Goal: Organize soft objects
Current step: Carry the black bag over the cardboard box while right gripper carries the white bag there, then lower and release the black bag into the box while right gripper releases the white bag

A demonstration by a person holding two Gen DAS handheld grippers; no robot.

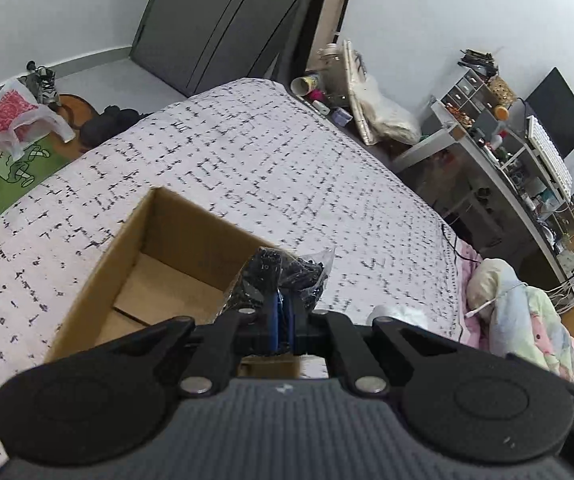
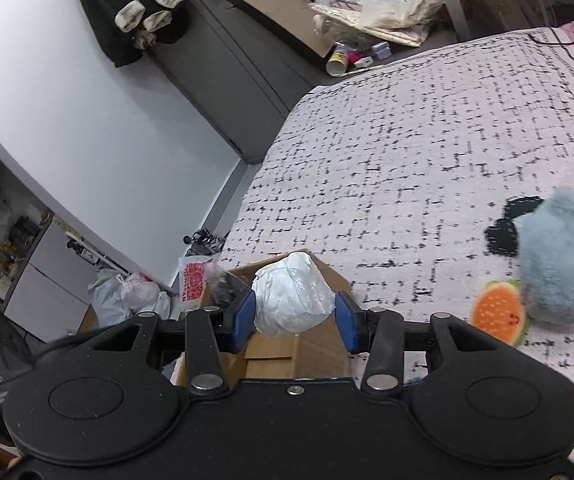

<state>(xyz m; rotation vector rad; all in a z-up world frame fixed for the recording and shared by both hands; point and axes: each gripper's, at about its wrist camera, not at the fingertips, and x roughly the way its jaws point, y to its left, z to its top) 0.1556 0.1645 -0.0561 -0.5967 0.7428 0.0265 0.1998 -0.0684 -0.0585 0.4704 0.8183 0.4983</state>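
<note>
An open cardboard box (image 1: 135,256) sits on the patterned bed cover; it also shows in the right wrist view (image 2: 319,344). My left gripper (image 1: 285,320) is shut on a black bundle in clear plastic (image 1: 283,276) and holds it over the box's right rim. My right gripper (image 2: 297,320) is shut on a white bundle wrapped in clear plastic (image 2: 293,296), held above the box. A blue plush toy (image 2: 555,256), an orange round plush (image 2: 499,312) and a black soft piece (image 2: 503,232) lie on the bed to the right.
The bed cover (image 1: 267,152) spreads wide beyond the box. A pink quilt and pillow (image 1: 527,312) lie at the bed's right. A desk with shelves (image 1: 507,160) stands further right. Bags (image 1: 11,120) lie on the floor to the left.
</note>
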